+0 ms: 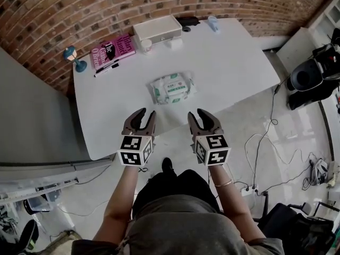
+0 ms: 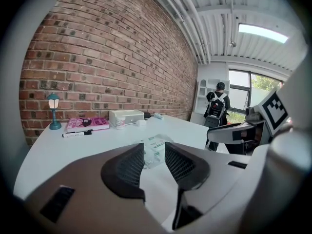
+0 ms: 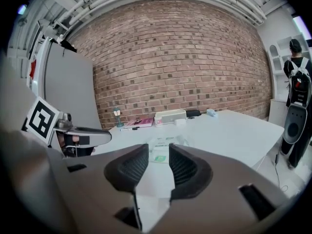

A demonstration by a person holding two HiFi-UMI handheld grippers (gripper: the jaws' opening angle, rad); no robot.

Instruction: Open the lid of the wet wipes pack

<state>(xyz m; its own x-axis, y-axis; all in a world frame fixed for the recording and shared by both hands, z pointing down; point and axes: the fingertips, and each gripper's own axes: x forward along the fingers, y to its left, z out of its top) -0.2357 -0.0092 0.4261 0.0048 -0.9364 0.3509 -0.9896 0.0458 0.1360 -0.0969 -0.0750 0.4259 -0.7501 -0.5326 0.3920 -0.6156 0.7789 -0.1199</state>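
Note:
The wet wipes pack (image 1: 171, 87) lies flat in the middle of the white table (image 1: 234, 62), white with green print and its lid down. Both grippers hover side by side over the table's near edge, short of the pack and apart from it. My left gripper (image 1: 143, 116) is open with nothing between its jaws. My right gripper (image 1: 203, 116) is also open and empty. In the left gripper view the pack (image 2: 155, 147) shows through the gap of the jaws, and in the right gripper view the pack (image 3: 160, 150) shows the same way, farther off.
At the table's far edge stand a white box (image 1: 156, 29), a small jar (image 1: 146, 45), a pink book (image 1: 113, 50), a marker (image 1: 106, 68), a small teal lamp (image 1: 75, 58) and a dark object (image 1: 187, 21). Cables (image 1: 265, 142) lie on the floor at right. A person (image 2: 215, 108) stands beyond the table.

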